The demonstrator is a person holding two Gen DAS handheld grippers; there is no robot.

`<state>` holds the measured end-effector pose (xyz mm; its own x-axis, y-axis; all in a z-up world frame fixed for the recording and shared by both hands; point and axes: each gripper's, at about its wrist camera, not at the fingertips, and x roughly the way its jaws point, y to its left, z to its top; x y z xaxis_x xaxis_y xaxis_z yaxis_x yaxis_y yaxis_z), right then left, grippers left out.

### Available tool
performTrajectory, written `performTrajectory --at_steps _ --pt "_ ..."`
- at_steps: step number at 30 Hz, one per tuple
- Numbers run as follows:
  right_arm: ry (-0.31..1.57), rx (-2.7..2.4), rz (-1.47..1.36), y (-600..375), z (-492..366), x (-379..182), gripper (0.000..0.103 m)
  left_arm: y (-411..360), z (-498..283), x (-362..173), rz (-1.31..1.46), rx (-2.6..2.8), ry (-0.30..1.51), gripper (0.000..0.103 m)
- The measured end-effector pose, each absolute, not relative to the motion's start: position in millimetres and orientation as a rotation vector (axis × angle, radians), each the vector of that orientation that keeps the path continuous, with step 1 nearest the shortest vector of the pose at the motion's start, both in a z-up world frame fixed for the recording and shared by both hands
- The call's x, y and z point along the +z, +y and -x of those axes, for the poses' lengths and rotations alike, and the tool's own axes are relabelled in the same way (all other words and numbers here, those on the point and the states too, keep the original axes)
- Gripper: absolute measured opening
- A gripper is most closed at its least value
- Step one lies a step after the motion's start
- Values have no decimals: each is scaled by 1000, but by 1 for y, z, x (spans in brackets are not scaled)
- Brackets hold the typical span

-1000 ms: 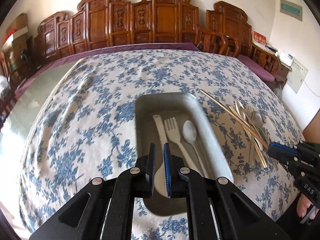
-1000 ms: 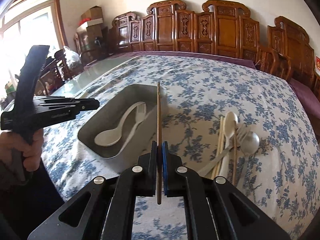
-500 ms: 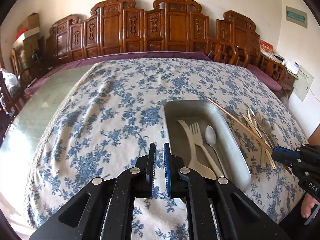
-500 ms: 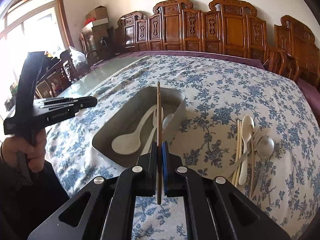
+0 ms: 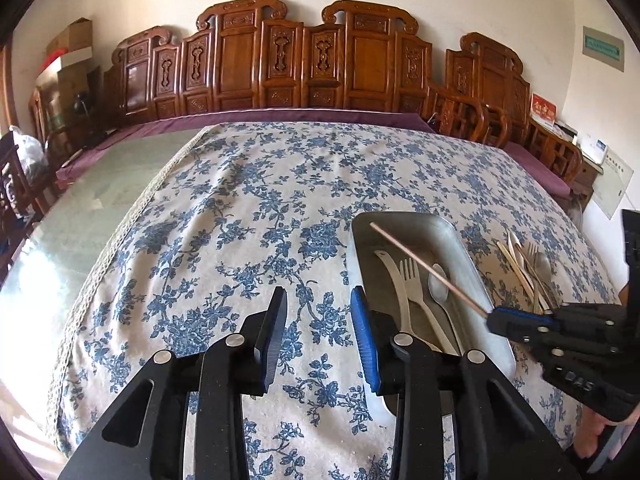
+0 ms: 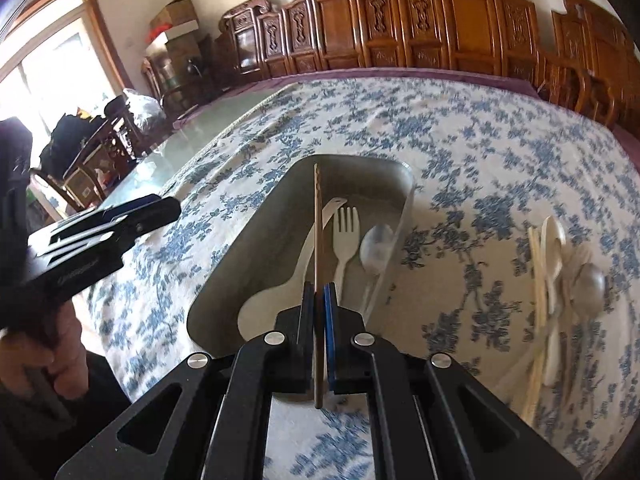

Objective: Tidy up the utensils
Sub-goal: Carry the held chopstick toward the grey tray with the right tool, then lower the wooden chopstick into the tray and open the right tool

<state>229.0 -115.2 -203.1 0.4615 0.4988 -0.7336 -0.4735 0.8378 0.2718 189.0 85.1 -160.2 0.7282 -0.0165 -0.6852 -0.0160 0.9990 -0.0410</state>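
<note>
Since a second ago the right gripper (image 6: pixel 319 292), clamped on a chopstick (image 6: pixel 317 232), has swung over the metal tray (image 6: pixel 256 236), seemingly to lay it beside the fork (image 6: pixel 345 236). Left gripper (image 5: pixel 318 330), jaws opening on nothing, hangs off the tray's left edge, likely keeping clear.

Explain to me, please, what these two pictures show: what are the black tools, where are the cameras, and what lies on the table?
No robot is here. A person holds two black hand-held grippers, one in each hand, and each carries a wide-angle camera that looks forward along its jaws.

In the left camera's picture, the left gripper has its jaws opening, with nothing between them. At the right edge of that picture you see the right gripper.

In the right camera's picture, the right gripper is shut on a thin brown wooden chopstick, held over the grey metal rectangular tray.

The tray stands on a white tablecloth with blue flowers. In it lie a white plastic ladle-like spoon, a white plastic fork and a silver metal spoon. Beside the tray waits a loose pile of more utensils.
</note>
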Motion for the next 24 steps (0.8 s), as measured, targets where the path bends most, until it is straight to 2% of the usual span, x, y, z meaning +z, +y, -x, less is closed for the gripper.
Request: performTrajectory --at_steps 14,24 --pt "936 596 -43 -101 -242 -219 9 80 -187 -156 49 -31 742 31" --pt "844 569 -13 -142 -232 -195 9 59 -186 -150 45 -80 729 31"
